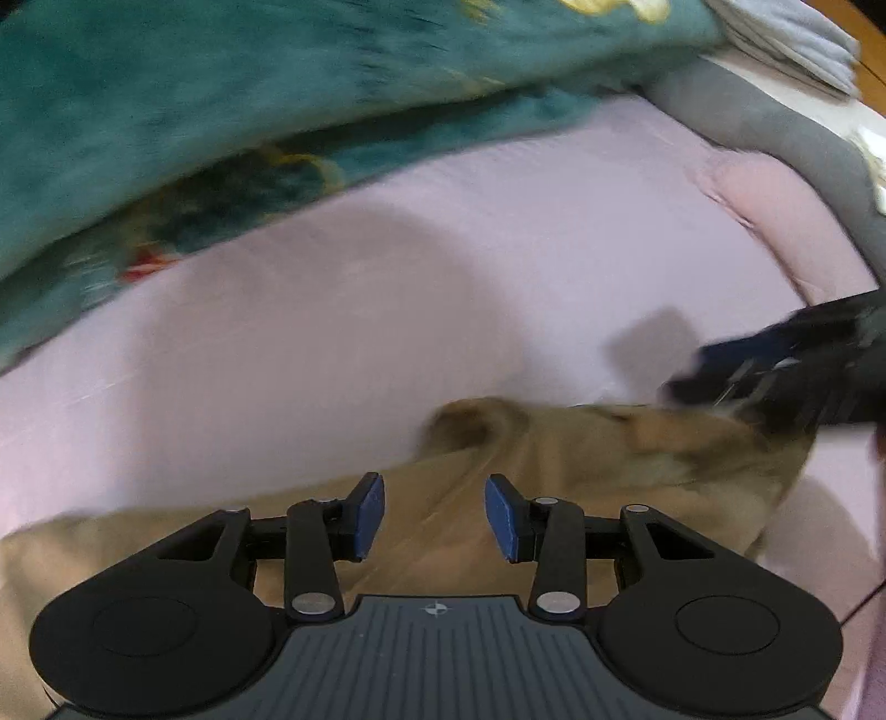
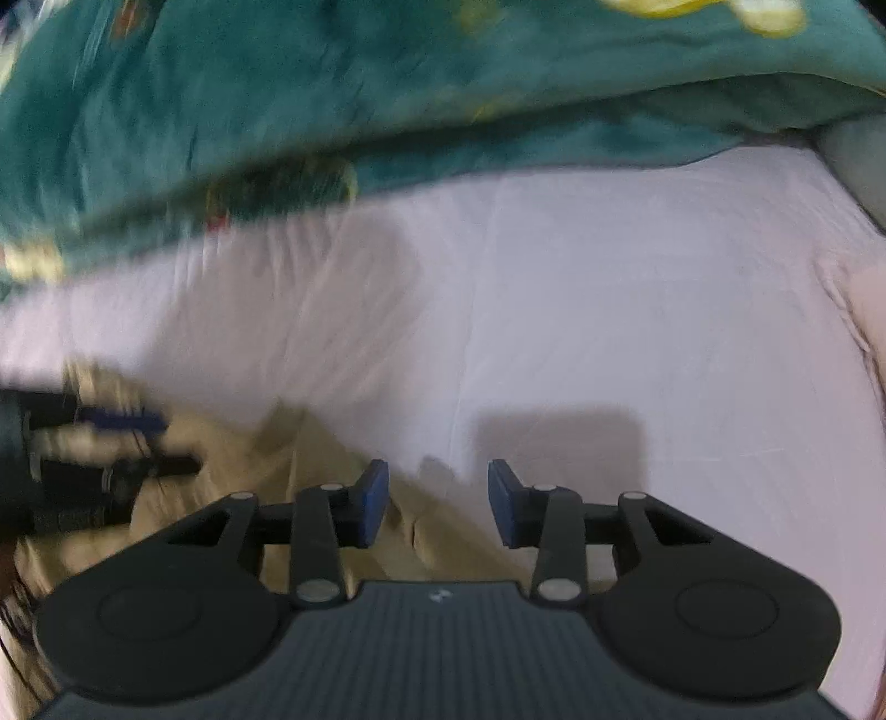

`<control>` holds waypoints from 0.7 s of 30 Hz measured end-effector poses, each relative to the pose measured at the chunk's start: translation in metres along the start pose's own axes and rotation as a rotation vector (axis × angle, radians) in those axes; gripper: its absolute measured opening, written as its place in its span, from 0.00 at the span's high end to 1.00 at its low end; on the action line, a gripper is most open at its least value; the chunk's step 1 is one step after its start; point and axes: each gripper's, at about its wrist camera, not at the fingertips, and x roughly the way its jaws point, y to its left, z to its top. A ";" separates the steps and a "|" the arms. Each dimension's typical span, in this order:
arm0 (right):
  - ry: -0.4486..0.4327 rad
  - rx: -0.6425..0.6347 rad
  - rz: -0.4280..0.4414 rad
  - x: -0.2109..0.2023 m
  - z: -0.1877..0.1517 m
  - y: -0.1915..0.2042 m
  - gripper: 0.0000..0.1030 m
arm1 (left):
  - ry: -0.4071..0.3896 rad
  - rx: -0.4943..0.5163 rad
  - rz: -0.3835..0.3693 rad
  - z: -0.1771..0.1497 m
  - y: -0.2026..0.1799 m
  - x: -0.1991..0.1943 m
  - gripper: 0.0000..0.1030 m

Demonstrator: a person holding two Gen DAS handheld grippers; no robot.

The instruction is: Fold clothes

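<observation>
A tan garment (image 1: 565, 471) lies crumpled on the pink bed sheet (image 1: 387, 288), with a rounded fold at its far edge. My left gripper (image 1: 434, 515) hovers over it, blue pads apart and nothing pinched between them. My right gripper (image 1: 775, 371) shows blurred at the garment's right corner. In the right wrist view, the right gripper (image 2: 437, 504) stands open above the garment's edge (image 2: 310, 476), where tan cloth meets the sheet (image 2: 609, 310). No cloth is between its pads. The left gripper (image 2: 111, 443) appears blurred at the left, over the garment.
A thick teal blanket (image 1: 249, 94) with yellow and red patterns is bunched along the far side of the bed. A grey padded bed edge (image 1: 775, 127) curves at the right. Folded pale blue-grey cloths (image 1: 797, 39) lie beyond it.
</observation>
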 end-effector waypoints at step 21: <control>-0.279 -0.138 -0.009 -0.039 0.017 0.018 0.99 | -0.264 0.097 0.031 0.046 -0.019 -0.020 0.96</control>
